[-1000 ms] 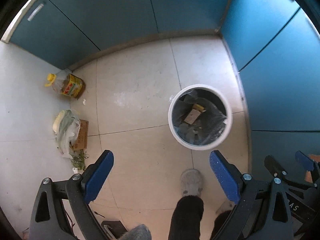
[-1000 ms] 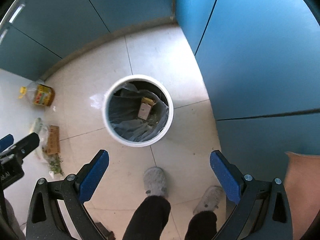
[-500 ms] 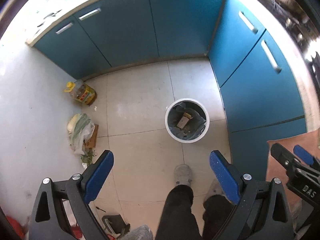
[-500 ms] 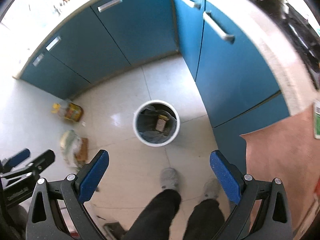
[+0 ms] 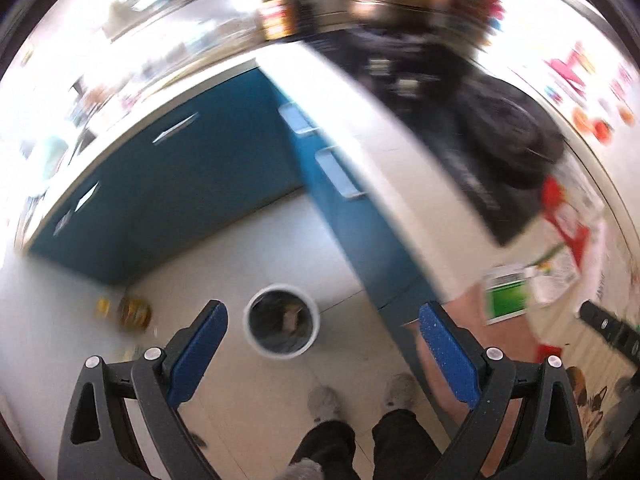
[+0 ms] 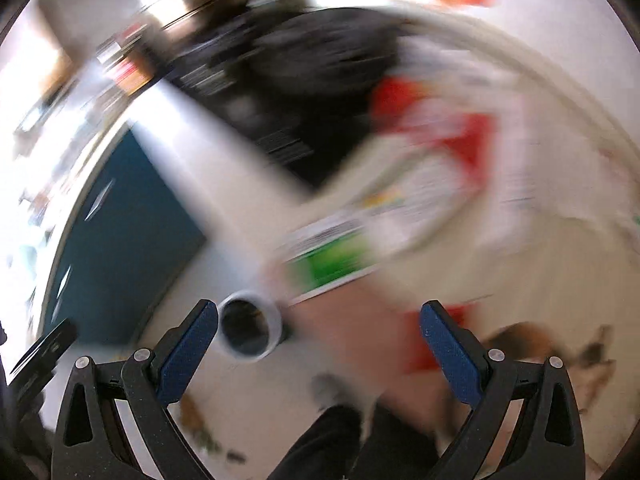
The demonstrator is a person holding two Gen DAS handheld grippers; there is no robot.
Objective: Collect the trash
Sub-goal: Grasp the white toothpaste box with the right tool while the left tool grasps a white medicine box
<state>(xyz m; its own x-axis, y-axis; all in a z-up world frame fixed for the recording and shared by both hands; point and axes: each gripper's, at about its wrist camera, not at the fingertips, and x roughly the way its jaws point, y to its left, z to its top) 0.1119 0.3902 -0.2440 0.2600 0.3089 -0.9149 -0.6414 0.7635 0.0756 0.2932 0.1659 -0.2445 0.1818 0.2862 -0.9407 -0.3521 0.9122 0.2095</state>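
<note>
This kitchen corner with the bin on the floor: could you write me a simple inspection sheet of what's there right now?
Surface: pale tiled floor; white countertop above.
Job's things: round white trash bin with a dark liner stands on the floor and holds some scraps; green-and-white carton and red-and-white packaging lie on the counter, blurred.
Clutter: yellow-labelled bottle on the floor by the cabinets.
Tools: left tool open and empty; right tool open and empty.
Cables: nothing seen.
Surroundings: teal cabinet doors; black hob; the person's grey slippers near the bin.
</note>
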